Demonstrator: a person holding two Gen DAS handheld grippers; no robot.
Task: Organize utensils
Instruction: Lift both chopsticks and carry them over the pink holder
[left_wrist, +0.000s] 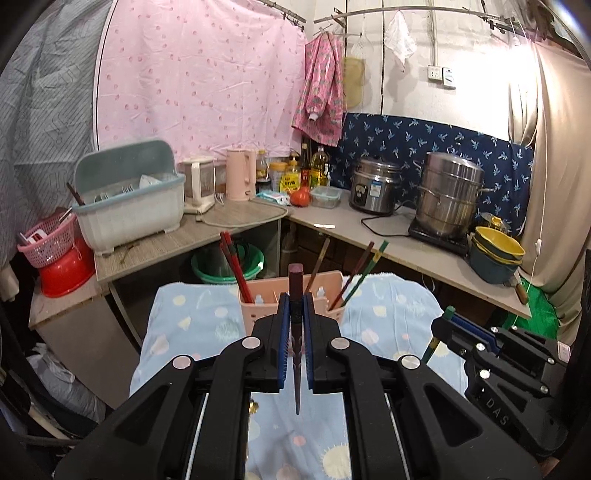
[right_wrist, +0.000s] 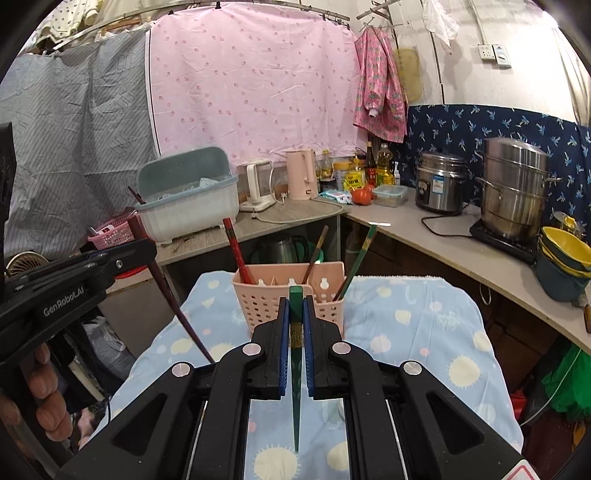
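1. Chopsticks are what both hands are busy with: the left gripper is clamped on a dark red chopstick, and the right gripper is clamped on a green chopstick.
2. Each stick runs lengthwise between its gripper's blue pads, blunt end poking out past the fingertips, thin tip pointing back toward the handle.
3. Just ahead of both grippers stands a pink caddy, perforated and split into compartments, on a blue patterned cloth covering the desk.
4. In the caddy, red chopsticks lean in the compartment ahead-left of the right gripper, a brown one stands near the middle, and green and brown ones lean ahead-right.
5. From the right wrist view, the left gripper sits off to the left, its stick slanting down toward the cloth; whether the tip touches I cannot tell.
6. From the left wrist view, the right gripper is low to the right, its green chopstick showing below the fingers.
7. Farther ahead, a kitchen counter carries a pink kettle and a steel steamer pot.
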